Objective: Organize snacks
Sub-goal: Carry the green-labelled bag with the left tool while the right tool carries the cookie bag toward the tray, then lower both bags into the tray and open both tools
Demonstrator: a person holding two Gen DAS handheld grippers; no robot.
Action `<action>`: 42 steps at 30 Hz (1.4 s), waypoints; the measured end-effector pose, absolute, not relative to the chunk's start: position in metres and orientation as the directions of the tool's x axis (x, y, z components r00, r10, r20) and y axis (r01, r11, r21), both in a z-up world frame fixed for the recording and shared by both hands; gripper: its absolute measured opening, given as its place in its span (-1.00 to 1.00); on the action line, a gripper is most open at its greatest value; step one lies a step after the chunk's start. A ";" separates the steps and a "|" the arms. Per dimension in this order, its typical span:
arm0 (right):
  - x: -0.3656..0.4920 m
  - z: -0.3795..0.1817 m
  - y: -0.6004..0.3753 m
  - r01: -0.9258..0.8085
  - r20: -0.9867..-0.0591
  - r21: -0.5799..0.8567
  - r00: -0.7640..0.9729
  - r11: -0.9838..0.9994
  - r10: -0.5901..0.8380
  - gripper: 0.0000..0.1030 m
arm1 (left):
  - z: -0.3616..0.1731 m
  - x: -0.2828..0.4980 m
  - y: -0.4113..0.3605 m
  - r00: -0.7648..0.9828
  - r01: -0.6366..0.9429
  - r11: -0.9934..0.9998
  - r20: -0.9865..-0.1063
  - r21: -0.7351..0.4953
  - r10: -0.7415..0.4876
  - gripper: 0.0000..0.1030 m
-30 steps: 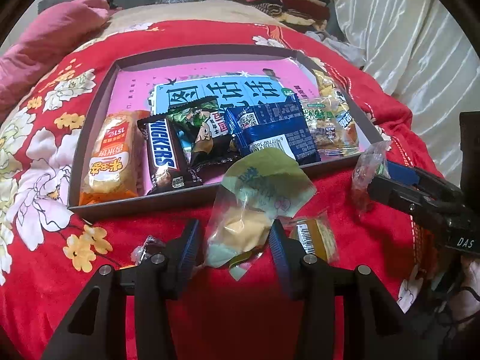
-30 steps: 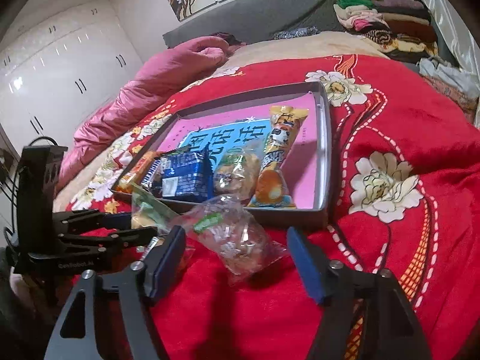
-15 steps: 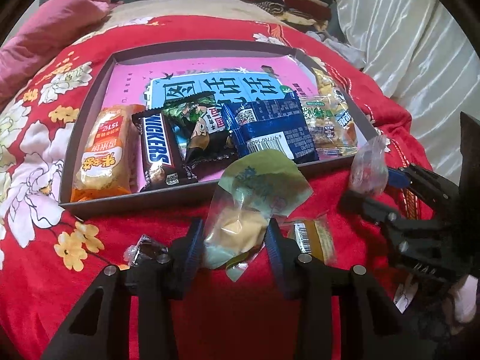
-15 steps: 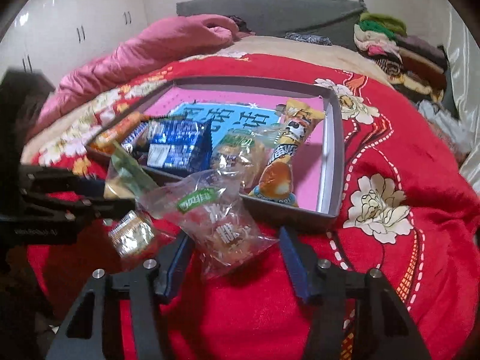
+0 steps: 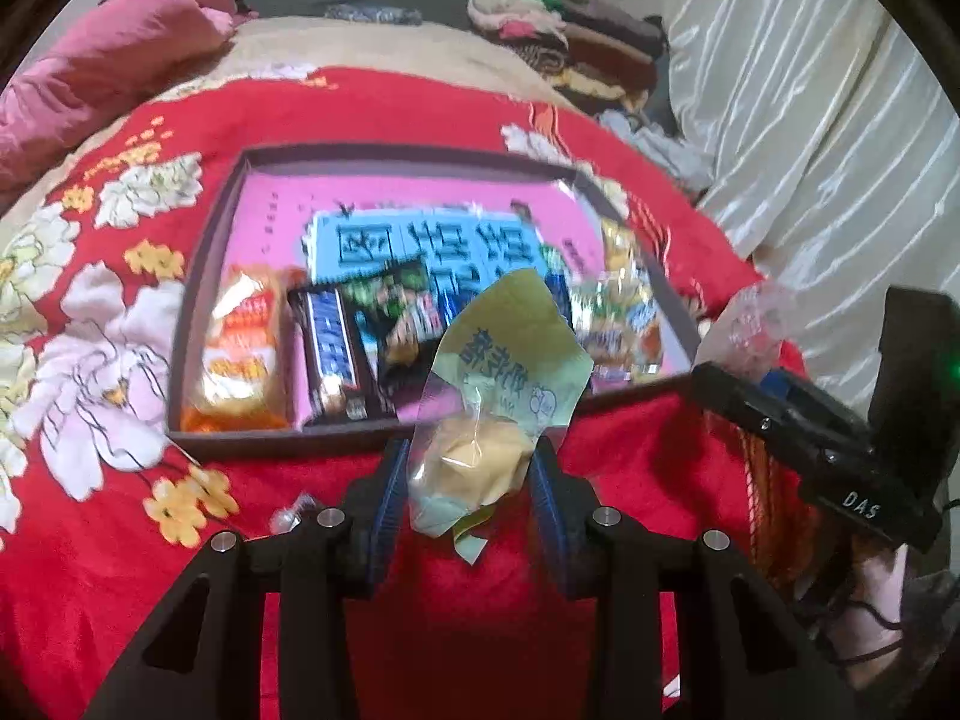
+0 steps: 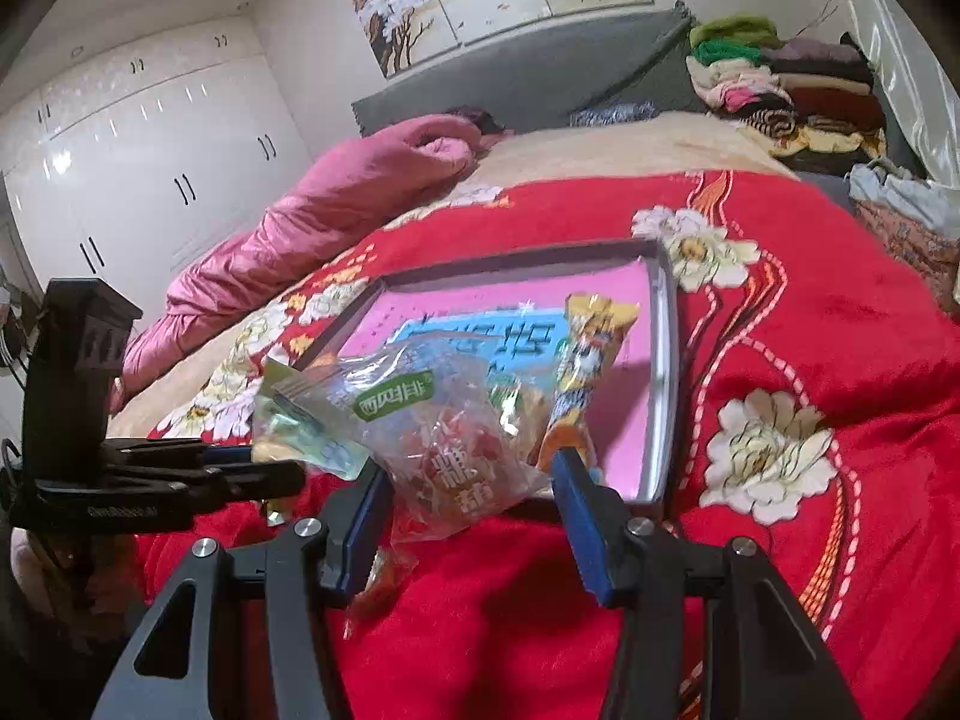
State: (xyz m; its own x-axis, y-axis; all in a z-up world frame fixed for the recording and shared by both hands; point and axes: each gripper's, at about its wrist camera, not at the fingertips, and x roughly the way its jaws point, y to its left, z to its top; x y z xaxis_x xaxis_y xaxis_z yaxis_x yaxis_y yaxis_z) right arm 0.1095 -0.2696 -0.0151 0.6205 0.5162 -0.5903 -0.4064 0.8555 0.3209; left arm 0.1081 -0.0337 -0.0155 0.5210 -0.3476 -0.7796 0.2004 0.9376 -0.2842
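My left gripper (image 5: 471, 462) is shut on a clear packet with a pale green top (image 5: 504, 360) and a yellow pastry inside, held above the red bedspread just in front of the tray (image 5: 372, 153). My right gripper (image 6: 474, 480) is shut on a clear packet with a green label (image 6: 444, 438) and red-and-white pieces inside, also lifted before the tray's near rim (image 6: 669, 372). Each gripper shows in the other's view: the right gripper (image 5: 738, 372) at right, the left gripper (image 6: 294, 474) at left with its green packet (image 6: 300, 420).
The tray holds an orange packet (image 5: 243, 348), a Snickers bar (image 5: 330, 354), a dark green packet (image 5: 396, 312) and a long yellow packet (image 6: 585, 372). A small wrapped sweet (image 5: 294, 516) lies on the bedspread. A pink quilt (image 6: 312, 222), folded clothes (image 6: 780, 90) and a curtain (image 5: 810, 120) border the bed.
Both grippers have closed on their packets and raised them off the bedspread. The small yellow packet beside the left gripper's packet is no longer in the left wrist view.
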 end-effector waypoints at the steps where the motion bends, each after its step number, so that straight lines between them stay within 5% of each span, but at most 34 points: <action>1: 0.111 -0.014 -0.270 -0.406 -0.587 0.322 0.623 0.855 0.517 0.05 | -0.012 0.109 -0.033 0.530 0.197 0.939 -0.775 -0.282 -0.344 -0.21; 42: 0.144 -0.029 -0.274 -0.324 -0.661 0.219 0.644 0.920 0.384 0.06 | -0.026 0.168 -0.008 0.588 0.031 0.962 -0.774 -0.272 -0.237 -0.21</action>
State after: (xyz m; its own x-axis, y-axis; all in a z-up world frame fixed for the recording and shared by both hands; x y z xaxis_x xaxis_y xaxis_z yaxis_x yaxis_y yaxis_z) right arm 0.1442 -0.2741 -0.0293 0.6443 0.3844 -0.6612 -0.3241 0.9203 0.2192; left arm 0.1679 -0.0082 -0.0263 0.5877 -0.2372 -0.7736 0.0306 0.9619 -0.2717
